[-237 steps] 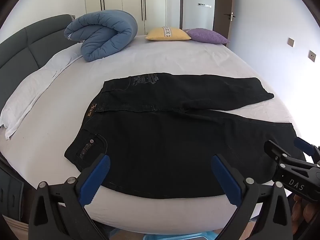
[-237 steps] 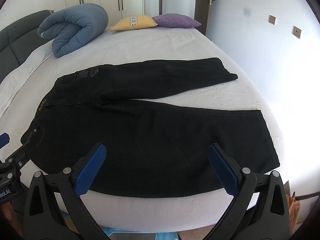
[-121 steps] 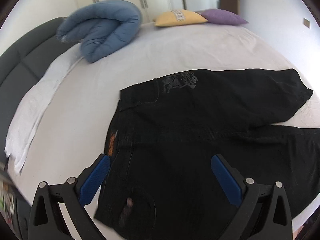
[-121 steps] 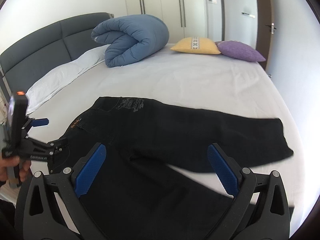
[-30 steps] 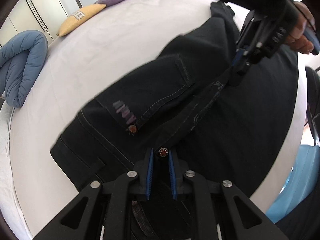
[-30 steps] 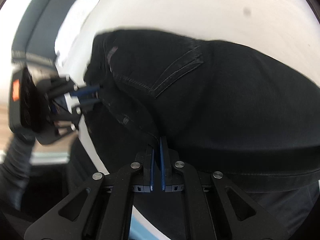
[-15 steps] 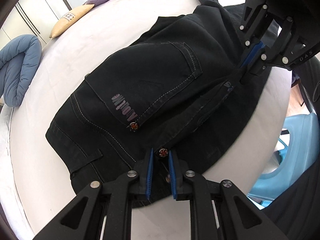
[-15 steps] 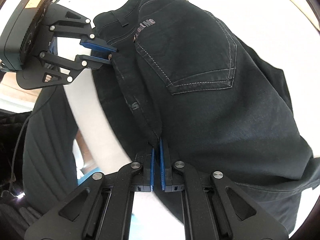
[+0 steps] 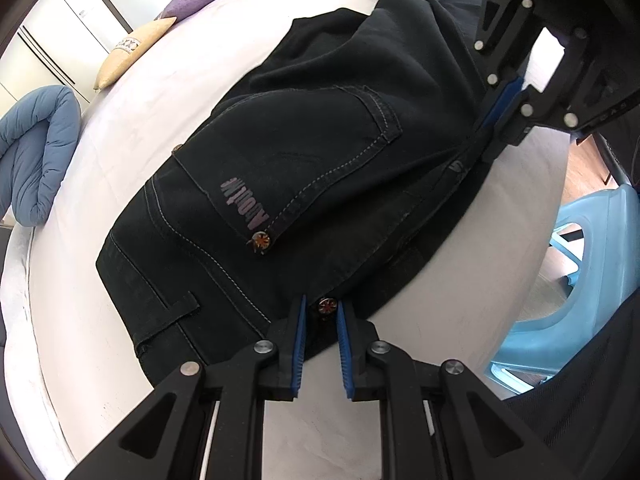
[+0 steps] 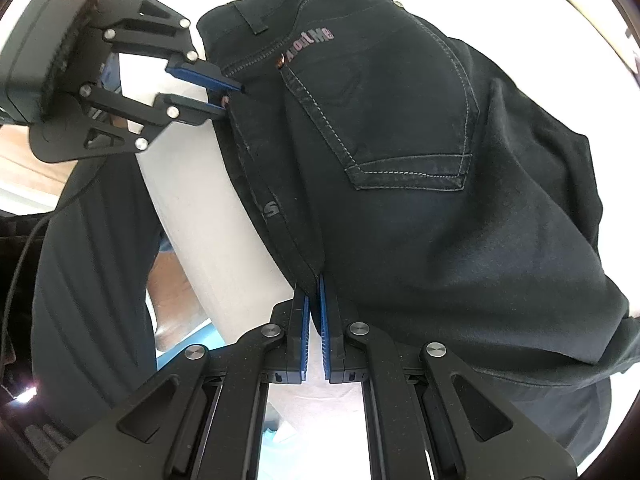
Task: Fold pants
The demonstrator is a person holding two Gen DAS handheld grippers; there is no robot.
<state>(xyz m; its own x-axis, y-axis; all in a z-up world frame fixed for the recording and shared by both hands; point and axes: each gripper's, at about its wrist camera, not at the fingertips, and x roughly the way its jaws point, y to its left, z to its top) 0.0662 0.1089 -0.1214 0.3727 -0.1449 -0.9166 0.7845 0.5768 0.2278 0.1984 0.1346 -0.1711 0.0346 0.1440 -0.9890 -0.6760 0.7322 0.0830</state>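
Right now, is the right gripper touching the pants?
Touching. The right wrist view shows the right gripper pinching the pants edge between its nearly shut pads.

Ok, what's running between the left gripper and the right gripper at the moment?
A taut fold edge of the black pants spans from the left gripper to the right gripper, each shut on it. Nothing else lies between them; the right wrist view shows it best.
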